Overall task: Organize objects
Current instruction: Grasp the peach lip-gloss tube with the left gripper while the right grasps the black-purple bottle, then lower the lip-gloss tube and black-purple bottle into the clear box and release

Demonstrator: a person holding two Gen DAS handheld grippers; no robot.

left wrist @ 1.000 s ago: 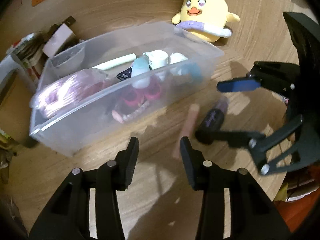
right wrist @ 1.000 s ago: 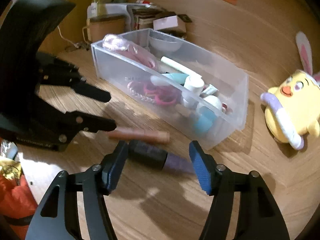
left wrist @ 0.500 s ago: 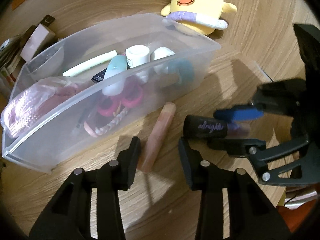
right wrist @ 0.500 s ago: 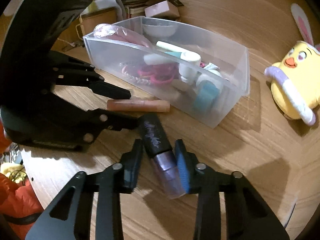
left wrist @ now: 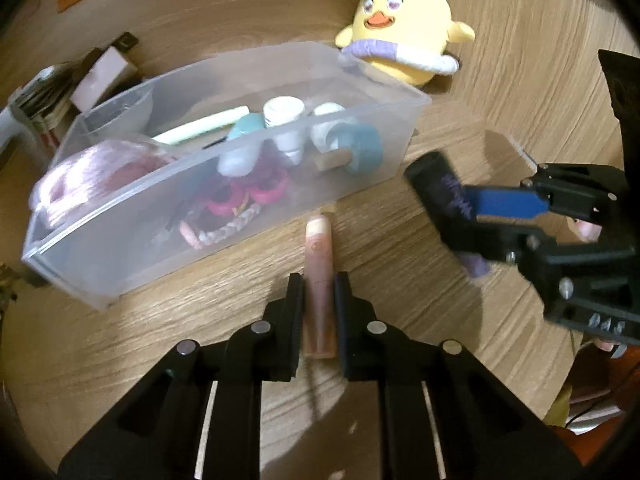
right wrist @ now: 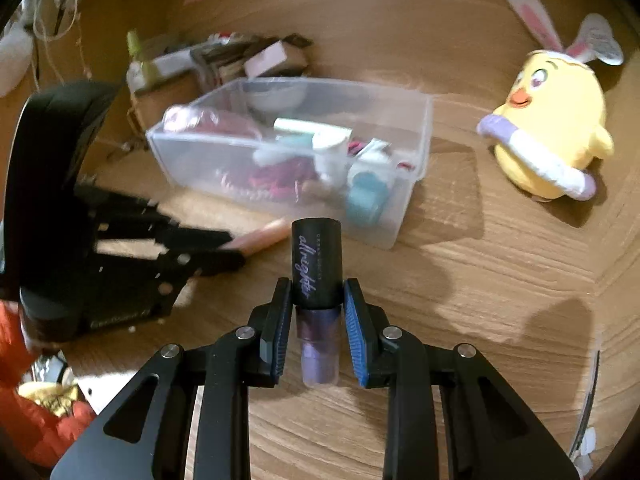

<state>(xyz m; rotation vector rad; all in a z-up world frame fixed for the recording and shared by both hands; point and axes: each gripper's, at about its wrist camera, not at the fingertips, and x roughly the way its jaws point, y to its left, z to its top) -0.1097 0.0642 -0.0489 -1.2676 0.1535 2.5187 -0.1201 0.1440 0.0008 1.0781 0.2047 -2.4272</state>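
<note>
Two tongs, one tube each: left tongs (left wrist: 318,300), jaws just closing, pinch the pink tube (left wrist: 319,276) lying on the bench (left wrist: 400,320); right tongs (right wrist: 316,320) clamp the black-capped purple tube (right wrist: 316,268), raised off it. Behind, 1 clear bin (left wrist: 120,248) w/ assorted bits, then 1 yellow chick plush (left wrist: 404,44) furthest back.

Warm indoor light, soft shadows on wood, motion blur (both views) — heavy fisheye bending, dark vignetted corners
</note>
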